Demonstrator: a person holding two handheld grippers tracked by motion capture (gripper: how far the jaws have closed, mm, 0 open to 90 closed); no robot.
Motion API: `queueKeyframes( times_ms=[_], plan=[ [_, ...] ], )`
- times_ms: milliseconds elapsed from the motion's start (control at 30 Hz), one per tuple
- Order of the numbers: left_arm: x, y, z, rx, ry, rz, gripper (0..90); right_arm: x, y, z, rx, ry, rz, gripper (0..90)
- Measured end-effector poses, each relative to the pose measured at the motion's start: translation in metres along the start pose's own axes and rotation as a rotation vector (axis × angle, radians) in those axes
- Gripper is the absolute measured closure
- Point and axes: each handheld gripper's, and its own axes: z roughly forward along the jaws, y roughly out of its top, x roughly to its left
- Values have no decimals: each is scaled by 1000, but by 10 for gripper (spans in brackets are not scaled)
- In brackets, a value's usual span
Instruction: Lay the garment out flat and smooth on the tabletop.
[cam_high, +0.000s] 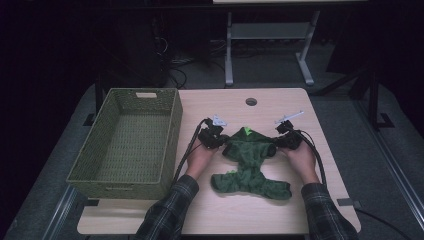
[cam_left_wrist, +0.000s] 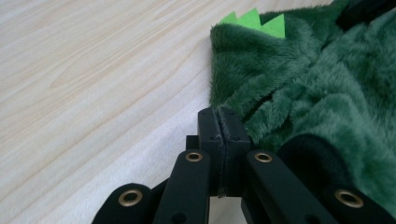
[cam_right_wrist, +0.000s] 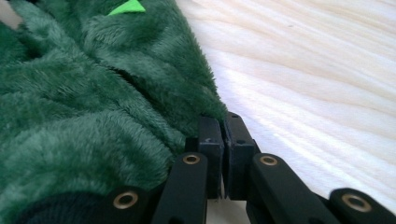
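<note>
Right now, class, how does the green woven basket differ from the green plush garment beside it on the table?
The green woven basket is a stiff, pale olive rectangle with upright walls; the green plush garment is soft, darker and lies crumpled flat. The basket stands untouched and holds nothing, while the garment is pinched at its edges by the left tool and the right tool. Both rest on the wooden table.

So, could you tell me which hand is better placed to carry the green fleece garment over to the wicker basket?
Left, probably. The left gripper pinches the green fleece garment on the side facing the wicker basket. The right gripper pinches the far edge.
</note>
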Motion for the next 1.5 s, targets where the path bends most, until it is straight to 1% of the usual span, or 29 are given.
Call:
queueKeyframes(
  times_ms=[100,133,167,200,233,300,333,367,433,467,500,567,633,700,767,833,900,967,1033,1067,1100,1167,1200,1267,1367,1400,1433,1500],
  plan=[
    [-1,1,5,23,6,21,892,-3,0,1,-12,3,12,875],
    [-1,0,6,22,2,16,888,-3,0,1,-13,4,13,867],
    [-1,0,6,22,-2,16,882,-3,0,1,-12,4,12,847],
    [-1,1,5,13,-6,7,872,-3,0,0,-10,4,10,808],
    [0,2,3,4,-11,2,856,-3,0,-2,-20,12,18,759],
    [1,6,-5,-26,-22,-12,787,-4,1,-9,-50,23,25,722],
    [1,9,-10,-30,-25,-13,752,-4,2,-14,-67,30,26,700],
    [1,12,-14,-34,-27,-19,722,-3,4,-19,-76,35,24,696],
    [0,17,-24,-44,-29,-14,675,-1,7,-29,-100,25,9,680],
    [0,19,-29,-44,-36,-18,653,0,8,-34,-112,21,6,677],
    [0,21,-34,-47,-47,-15,625,1,8,-39,-120,24,7,677],
    [-3,22,-42,-43,-73,-25,576,3,8,-47,-133,26,1,669],
    [-7,22,-50,-42,-100,-23,516,4,7,-52,-136,39,9,653],
    [-13,20,-57,-43,-110,-19,471,8,4,-56,-136,47,8,651],
    [-17,17,-62,-36,-115,-7,419,12,2,-59,-143,45,4,649],
    [-21,13,-67,-28,-109,12,382,16,-1,-62,-155,52,-4,648],
    [-25,7,-72,-29,-115,12,347,20,-5,-64,-160,63,-10,643],
    [-29,0,-75,-17,-115,14,287,24,-8,-66,-157,73,-18,636],
    [-34,-7,-78,-3,-106,32,233,29,-10,-67,-161,77,-24,634],
    [-37,-10,-79,-1,-108,35,215,32,-12,-68,-168,83,-21,634],
    [-39,-14,-81,0,-110,38,199,34,-13,-69,-170,93,-28,634],
    [-42,-21,-85,-4,-116,38,180,38,-15,-70,-175,94,-40,634],
    [-43,-24,-88,-5,-118,38,170,41,-17,-71,-168,97,-37,633],
    [-46,-30,-92,6,-122,34,137,45,-18,-72,-169,104,-44,631],
    [-52,-39,-100,3,-115,38,129,51,-23,-75,-194,113,-49,632],
    [-55,-43,-102,-4,-118,38,129,54,-24,-75,-201,120,-40,632],
    [-58,-47,-105,-7,-116,41,129,57,-26,-75,-203,123,-45,634],
    [-65,-56,-109,-8,-117,45,129,63,-27,-75,-190,122,-71,633]
  ],
)
